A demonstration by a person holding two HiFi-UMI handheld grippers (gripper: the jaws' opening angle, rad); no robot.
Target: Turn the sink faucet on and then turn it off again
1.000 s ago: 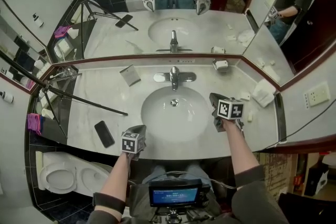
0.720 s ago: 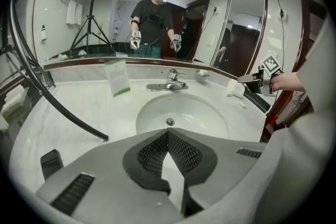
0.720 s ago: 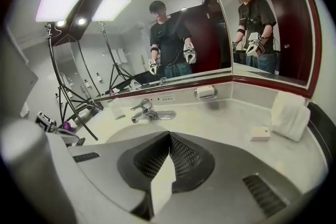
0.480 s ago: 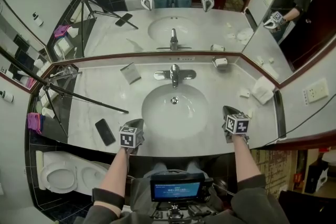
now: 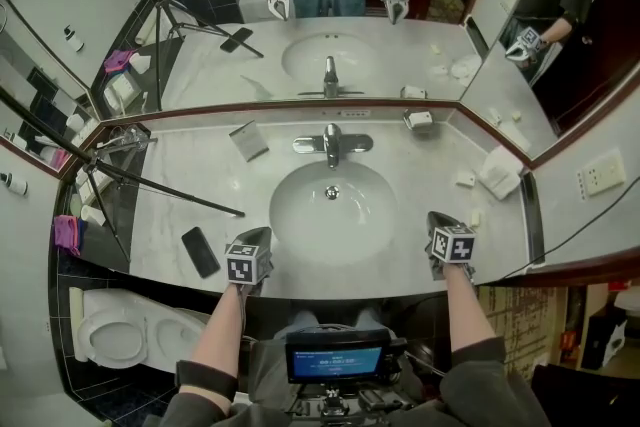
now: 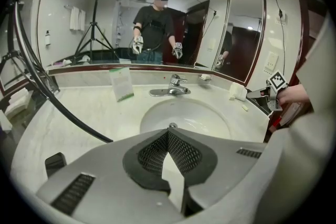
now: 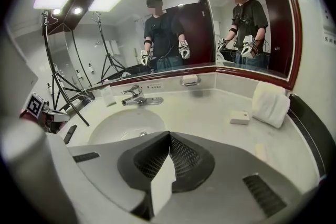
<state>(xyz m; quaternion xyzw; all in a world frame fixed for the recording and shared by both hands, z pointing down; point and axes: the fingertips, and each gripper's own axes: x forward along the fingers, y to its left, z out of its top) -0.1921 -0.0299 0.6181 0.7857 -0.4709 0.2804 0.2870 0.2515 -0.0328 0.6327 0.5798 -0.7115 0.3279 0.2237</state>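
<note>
The faucet [image 5: 332,145] stands at the back of the bench [image 5: 200,177], close under the mirror [image 5: 200,65], with its spout aimed forward over the basin [image 5: 300,220]. No stream shows below the spout in any view, so it is judged off; the lever's exact position cannot be confirmed. The bowl in front of the faucet looks dry, with its drain [image 5: 331,194] uncovered. Loose items sit to the sides of the faucet, which leaves the approach across the bowl free: a small card stand [image 5: 247,141] just to its left, a soap dish [image 5: 421,122] to its right against the back wall, a soap box [image 5: 465,179] and folded towel [image 5: 498,175] farther right, and a phone [image 5: 198,253] and a tripod leg [image 5: 160,190] well to the front left. The left tool [image 5: 260,235] and the right tool [image 5: 436,217] both rest at the front rim, well apart from the faucet, one on each side of the bowl. Each tool's own view shows the jaws pressed together with nothing between them. This posture is judged to be standby, not work: neither tool is near the lever, both point down toward the bench, and both face the faucet. Closed jaws would suit pushing a lever, not clamping it. From the pictures alone it cannot be determined whether the on-and-off cycle is complete or not yet begun.
</note>
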